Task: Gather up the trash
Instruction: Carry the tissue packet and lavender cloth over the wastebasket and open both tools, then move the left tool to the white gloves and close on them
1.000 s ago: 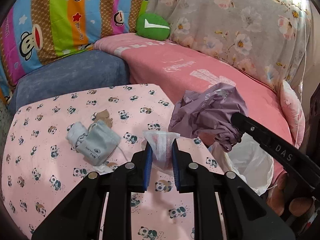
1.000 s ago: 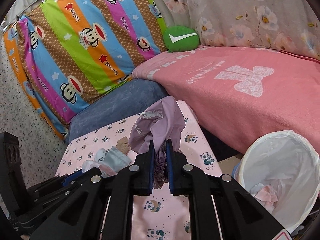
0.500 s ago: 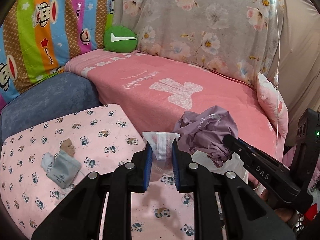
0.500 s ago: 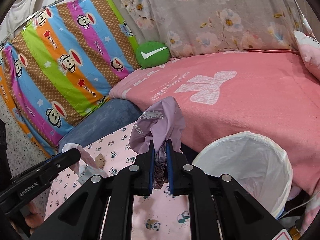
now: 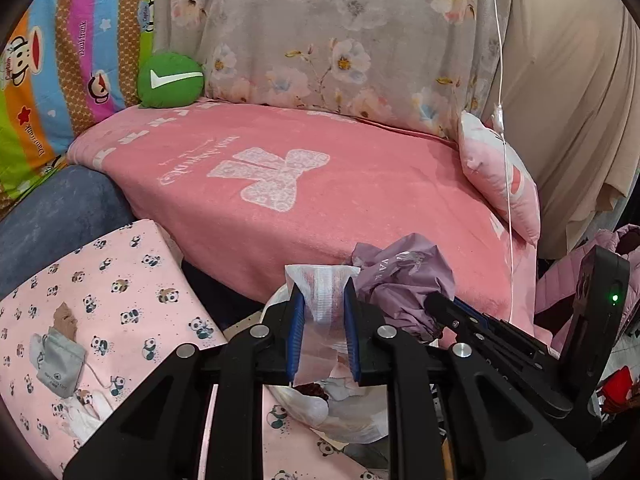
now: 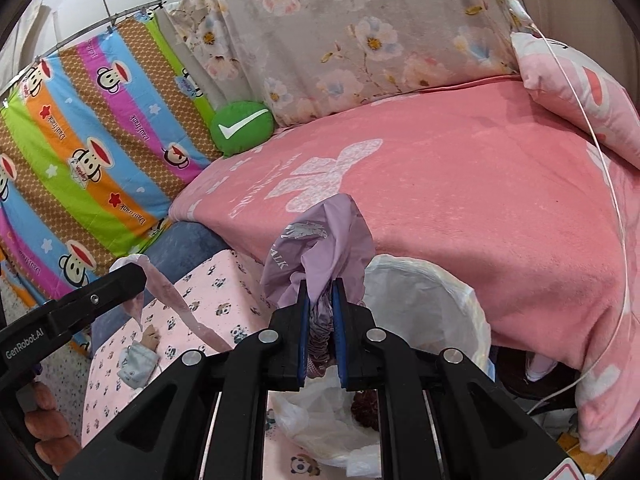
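From my left wrist camera, my left hand-held gripper (image 5: 323,334) is clamped on a translucent white plastic wrapper (image 5: 322,304), which sticks up between the blue pads (image 5: 297,332) and hangs down below them; under it sits the white-lined trash bin (image 5: 344,416), with crumpled scraps and something dark inside; just to the right, my right hand-held gripper (image 5: 434,306) reaches in from the side, holding a crumpled lilac plastic bag (image 5: 400,276) over the bin's far rim; to the left lies the pink panda-print desk (image 5: 132,304), with a small grey drawstring pouch (image 5: 60,364) and a bit of brown scrap (image 5: 66,316) touching it; behind is a sofa under a pink blanket (image 5: 320,192), with a round green cushion (image 5: 170,80) in the corner.

From my right wrist camera, my right hand-held gripper (image 6: 319,312) is closed tight on the lilac bag (image 6: 320,248), whose bunched end is pinched between the blue pads (image 6: 304,328) while the rest billows above them; the bin (image 6: 432,300) stands directly below and beyond the fingers, its liner open; my left hand-held gripper (image 6: 138,276) enters from the left with the pale wrapper (image 6: 176,300) trailing downward from it, over the panda desk (image 6: 216,296); the grey pouch (image 6: 138,362) rests on the desk's near left part.
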A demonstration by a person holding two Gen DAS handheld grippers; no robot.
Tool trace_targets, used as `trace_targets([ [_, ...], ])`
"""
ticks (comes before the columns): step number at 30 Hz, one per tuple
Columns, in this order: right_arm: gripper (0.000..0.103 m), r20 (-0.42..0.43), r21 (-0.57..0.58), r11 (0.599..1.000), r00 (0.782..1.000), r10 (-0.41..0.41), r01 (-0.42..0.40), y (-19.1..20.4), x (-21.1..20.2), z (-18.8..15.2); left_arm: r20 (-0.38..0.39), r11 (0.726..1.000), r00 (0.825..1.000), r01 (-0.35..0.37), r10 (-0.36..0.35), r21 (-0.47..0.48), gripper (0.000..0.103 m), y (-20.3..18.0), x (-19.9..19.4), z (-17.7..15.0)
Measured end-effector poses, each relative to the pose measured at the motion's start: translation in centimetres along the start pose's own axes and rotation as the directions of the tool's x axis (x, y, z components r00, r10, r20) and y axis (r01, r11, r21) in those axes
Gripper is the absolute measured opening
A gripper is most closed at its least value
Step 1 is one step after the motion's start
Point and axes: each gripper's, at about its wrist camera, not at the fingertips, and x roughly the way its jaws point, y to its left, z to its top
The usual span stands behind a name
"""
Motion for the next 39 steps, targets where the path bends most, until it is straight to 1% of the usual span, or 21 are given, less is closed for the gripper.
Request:
trace_targets([
  [2, 0.012, -0.002, 0.012, 1.000, 1.000, -0.011, 0.011, -1.3, -0.3, -0.2, -0.013, 1.000, 1.000, 0.009, -0.009, 0.007, 0.018, -0.7, 0.6, -0.1],
  [6, 0.012, -0.005, 0.025, 0.999, 1.000, -0.021, 0.022, -2.4, -0.4, -0.2, -0.032, 1.000, 0.999, 0.029, -0.028, 0.012, 0.020, -1.6, 1.5, -0.4],
  [7, 0.012, -0.005, 0.027, 0.999, 1.000, -0.025, 0.025, -2.7, -0.5, -0.2, -0.039, 1.000, 0.999, 0.022, -0.021, 0.010, 0.024, -1.8, 1.7, -0.5],
  [9, 0.014, -0.002, 0.028, 0.999, 1.000, -0.028, 0.028, -2.9, -0.5, -0.3, -0.039, 1.000, 0.999, -0.005, 0.005, 0.004, 0.058, -2.0, 1.8, -0.7],
  [10, 0.016, 0.002, 0.028, 0.999, 0.999, -0.032, 0.032, -3.0, -0.5, -0.3, -0.027, 1.000, 0.999, -0.019, 0.019, 0.005, 0.061, -2.0, 1.7, -0.8],
  [12, 0.018, 0.006, 0.030, 0.999, 0.999, -0.033, 0.032, -2.8, -0.5, -0.4, -0.019, 0.999, 0.999, -0.038, 0.039, 0.015, 0.062, -2.1, 1.6, -0.8],
  [15, 0.019, 0.005, 0.037, 0.999, 1.000, -0.026, 0.026, -2.7, -0.4, -0.4, -0.023, 0.998, 0.998, -0.064, 0.064, 0.000, 0.066, -1.6, 1.6, -1.0],
  [18, 0.027, 0.009, 0.029, 0.999, 1.000, -0.021, 0.020, -2.4, -0.5, -0.4, -0.028, 0.997, 0.997, -0.077, 0.076, -0.021, 0.067, -0.7, 1.6, -1.4],
  [19, 0.027, 0.008, 0.028, 0.999, 1.000, -0.019, 0.019, -2.3, -0.5, -0.5, -0.029, 0.996, 0.996, -0.082, 0.081, -0.026, 0.067, -0.5, 1.6, -1.5],
  [23, 0.027, -0.001, 0.009, 1.000, 1.000, -0.007, 0.007, -1.4, -0.3, -0.6, -0.032, 0.994, 0.994, -0.104, 0.102, -0.046, 0.068, 0.5, 1.3, -2.1],
  [26, 0.028, -0.013, -0.009, 1.000, 1.000, 0.006, -0.006, -0.5, -0.1, -0.8, -0.030, 0.989, 0.991, -0.130, 0.128, -0.066, 0.072, 1.5, 0.9, -2.8],
  [30, 0.031, -0.032, -0.043, 0.999, 0.999, 0.026, -0.028, 1.3, 0.4, -1.4, -0.039, 0.983, 0.988, -0.154, 0.150, -0.104, 0.072, 3.3, 0.4, -3.6],
  [39, 0.032, -0.083, -0.121, 0.989, 0.994, 0.070, -0.080, 5.8, 1.5, -3.1, -0.055, 0.963, 0.979, -0.202, 0.195, -0.179, 0.072, 7.2, -0.9, -5.3],
])
